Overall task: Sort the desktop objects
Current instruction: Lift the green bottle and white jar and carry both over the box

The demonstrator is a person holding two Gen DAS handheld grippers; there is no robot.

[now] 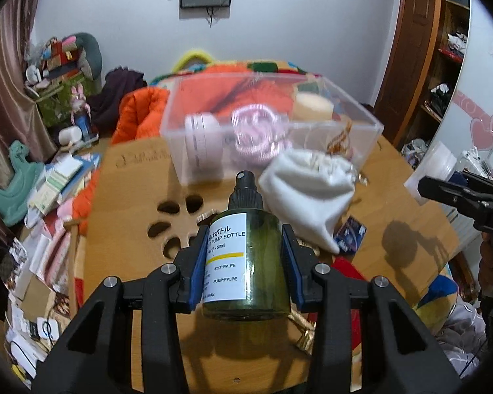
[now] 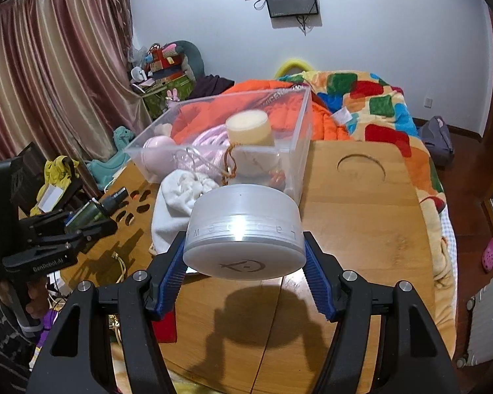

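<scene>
spray bottle (image 1: 246, 256) nozzle toward clear bin (image 1: 355, 111)

We see a glossy dark-green plastic pump bottle (image 1: 246, 262) with a matt paper label, a brushed-metal round tin (image 2: 245, 229), a clear smooth plastic box (image 1: 269, 124), a soft white cloth pouch (image 1: 309, 193), and the smooth wooden table (image 2: 361, 223).

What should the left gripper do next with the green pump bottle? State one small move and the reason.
Probably carry it forward over the clear plastic box and lower it in. The left gripper is shut on the green pump bottle, held off the wooden table, and the open-topped box just ahead already holds sorted items, with the white cloth pouch lying before it.
</scene>
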